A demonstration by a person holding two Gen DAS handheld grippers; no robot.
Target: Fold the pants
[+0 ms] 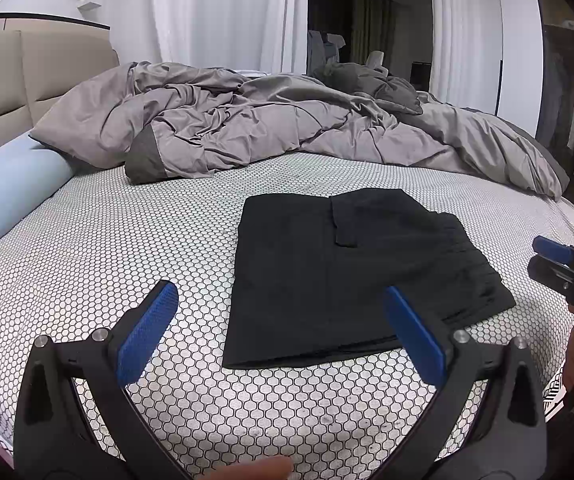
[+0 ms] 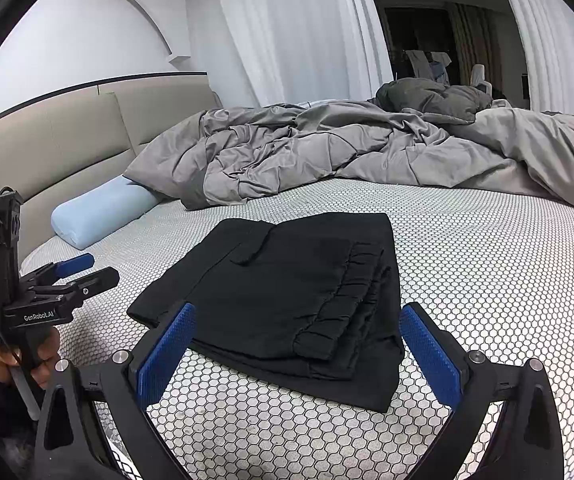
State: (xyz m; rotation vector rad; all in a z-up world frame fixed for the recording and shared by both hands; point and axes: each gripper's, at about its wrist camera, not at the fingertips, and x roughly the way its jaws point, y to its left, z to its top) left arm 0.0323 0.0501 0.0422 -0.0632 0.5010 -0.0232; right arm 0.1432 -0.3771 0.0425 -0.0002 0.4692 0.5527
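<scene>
Both claws are spread wide with nothing in them. The left gripper point(image 1: 281, 326) hovers just off the near left corner of the black pants point(image 1: 351, 272), and the right gripper point(image 2: 297, 344) hangs over their near edge without touching. The pants lie folded into a flat stack on the honeycomb-pattern sheet point(image 1: 127, 240). A crumpled grey duvet point(image 1: 267, 124) sits behind the pants, and a light blue pillow point(image 1: 11, 188) lies well off to their left.

A wide bed point(image 1: 107, 248) fills the room, its sheet printed with a honeycomb pattern. Along the far side a grey duvet point(image 1: 247, 128) lies rumpled in a heap. A pale blue bolster pillow point(image 1: 11, 196) rests against the beige padded headboard point(image 2: 67, 148). Behind, white curtains point(image 1: 223, 12) hang full length, and between them a dark doorway point(image 1: 367, 24) opens into a dim room.
</scene>
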